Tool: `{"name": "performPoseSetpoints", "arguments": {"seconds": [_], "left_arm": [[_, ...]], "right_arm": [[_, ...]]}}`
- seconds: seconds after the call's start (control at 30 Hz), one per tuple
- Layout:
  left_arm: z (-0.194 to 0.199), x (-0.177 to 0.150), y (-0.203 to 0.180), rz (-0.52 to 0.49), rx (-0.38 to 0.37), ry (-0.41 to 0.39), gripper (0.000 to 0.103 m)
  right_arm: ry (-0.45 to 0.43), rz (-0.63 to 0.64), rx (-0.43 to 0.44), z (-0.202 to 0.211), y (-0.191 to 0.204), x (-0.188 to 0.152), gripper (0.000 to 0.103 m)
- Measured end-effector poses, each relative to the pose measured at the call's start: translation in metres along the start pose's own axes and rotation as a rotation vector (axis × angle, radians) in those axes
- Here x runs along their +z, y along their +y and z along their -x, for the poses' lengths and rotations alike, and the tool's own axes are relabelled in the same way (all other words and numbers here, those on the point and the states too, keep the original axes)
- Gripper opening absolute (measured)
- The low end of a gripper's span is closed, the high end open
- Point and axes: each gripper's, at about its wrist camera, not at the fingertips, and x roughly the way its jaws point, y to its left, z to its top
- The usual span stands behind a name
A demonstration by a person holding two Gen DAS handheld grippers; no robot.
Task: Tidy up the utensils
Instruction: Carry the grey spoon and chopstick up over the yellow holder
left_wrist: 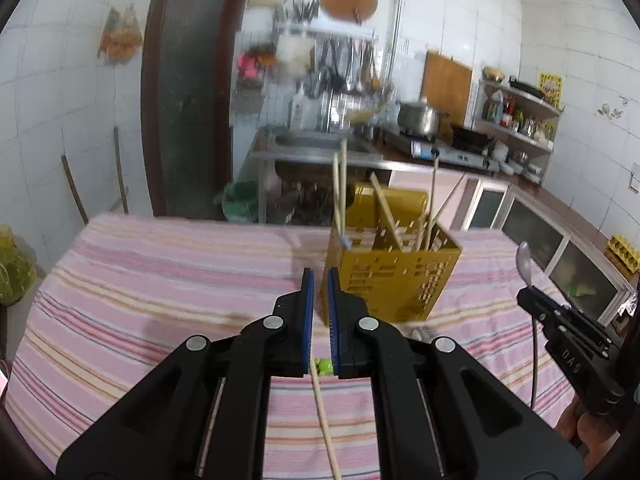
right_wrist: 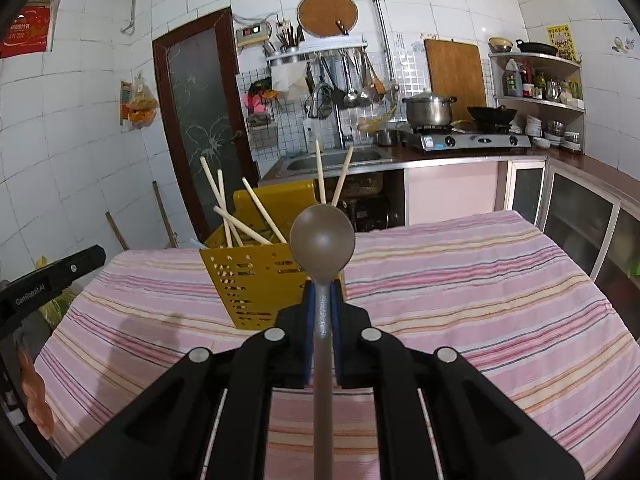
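A yellow perforated utensil holder [left_wrist: 394, 276] stands on the striped table and holds several wooden chopsticks [left_wrist: 386, 210]; it also shows in the right wrist view [right_wrist: 260, 280]. My left gripper [left_wrist: 320, 276] sits just in front of the holder's left side, jaws a narrow gap apart, nothing between the pads. One chopstick [left_wrist: 326, 424] lies on the cloth under it. My right gripper [right_wrist: 322, 292] is shut on the handle of a metal spoon [right_wrist: 322, 240], bowl up, in front of the holder. The spoon [left_wrist: 525, 260] and right gripper show at the right of the left wrist view.
The table wears a pink striped cloth [right_wrist: 480, 280]. Behind it are a sink [right_wrist: 336, 158], a gas stove with a pot [right_wrist: 430, 110], shelves [right_wrist: 536, 80] and a dark door [right_wrist: 200, 112]. A small green thing [left_wrist: 322, 366] lies under my left gripper.
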Motion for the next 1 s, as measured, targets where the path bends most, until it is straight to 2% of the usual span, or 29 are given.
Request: {"name": "performPoseSetpoints", "arguments": {"seconds": [0.07,0.1,0.17,0.23,0.3,0.47,0.6,0.73,0.87,1.0], "left_arm": [[-0.013,-0.005,0.004,0.005,0.012,0.033,0.005],[-0.021,-0.009,0.004,-0.008,0.021,0.057,0.009],[-0.038,-0.019,0.002,-0.029,0.020,0.132,0.028],[-0.050,-0.031,0.000,-0.028,0.033,0.172,0.050],[-0.065,-0.044,0.001,-0.041,0.069,0.206,0.053],[-0.107,-0.071,0.010,-0.003,0.091,0.347,0.053],[-0.127,-0.094,0.009,-0.014,0.138,0.424,0.053],[-0.131,-0.097,0.003,-0.068,0.167,0.412,0.053],[-0.138,-0.093,0.003,-0.068,0.148,0.432,0.042],[-0.145,-0.083,0.004,-0.073,0.134,0.449,0.022]], "right_arm": [[0.019,0.004,-0.008,-0.005,-0.002,-0.005,0.008],[0.036,0.006,-0.012,-0.009,-0.002,-0.009,0.008],[0.070,-0.001,-0.014,-0.016,-0.004,-0.015,0.008],[0.094,-0.007,-0.018,-0.022,-0.006,-0.021,0.008],[0.112,-0.017,-0.016,-0.028,-0.010,-0.026,0.008],[0.140,-0.034,-0.014,-0.038,-0.014,-0.036,0.008],[0.154,-0.054,-0.013,-0.044,-0.018,-0.041,0.008],[0.170,-0.069,-0.009,-0.052,-0.020,-0.044,0.008],[0.182,-0.065,-0.010,-0.056,-0.019,-0.047,0.008],[0.184,-0.063,-0.011,-0.057,-0.018,-0.047,0.008]]}}
